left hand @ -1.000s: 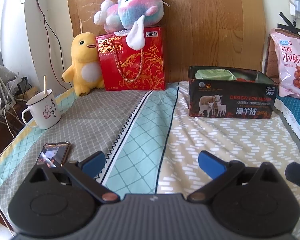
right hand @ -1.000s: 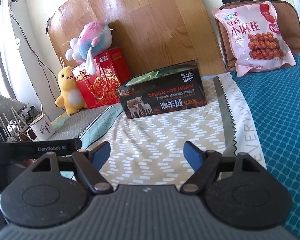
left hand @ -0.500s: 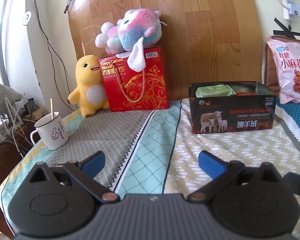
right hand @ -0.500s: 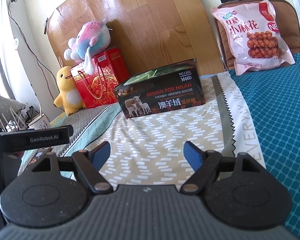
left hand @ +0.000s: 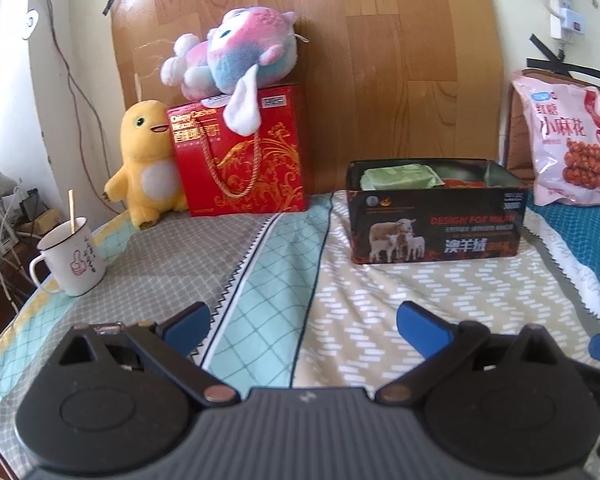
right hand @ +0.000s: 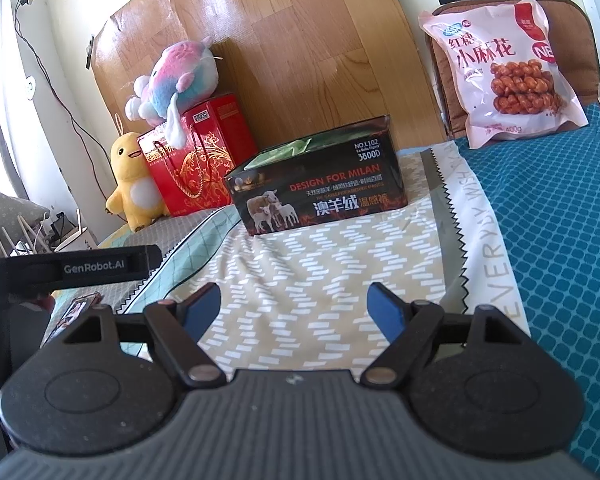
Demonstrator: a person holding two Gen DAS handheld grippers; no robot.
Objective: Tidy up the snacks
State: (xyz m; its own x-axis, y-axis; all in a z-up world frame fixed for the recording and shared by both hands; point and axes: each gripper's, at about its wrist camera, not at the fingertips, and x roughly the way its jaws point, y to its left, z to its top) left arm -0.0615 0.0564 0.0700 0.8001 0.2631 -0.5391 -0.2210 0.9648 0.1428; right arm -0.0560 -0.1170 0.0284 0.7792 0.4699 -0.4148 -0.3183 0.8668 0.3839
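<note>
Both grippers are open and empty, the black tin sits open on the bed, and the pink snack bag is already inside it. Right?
Not quite. The pink snack bag is not in the black tin; it leans upright at the head of the bed, apart from the tin, as the right wrist view shows. The left gripper and right gripper are open and empty.

two plush toys (left hand: 236,56), one tin (left hand: 436,220), one mug (left hand: 74,260)

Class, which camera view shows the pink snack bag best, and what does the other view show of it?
The right wrist view: the pink snack bag appears whole and large, with its print and pictured twists sharp. The left wrist view has the bag small at the right edge, its right side cut off.
</note>
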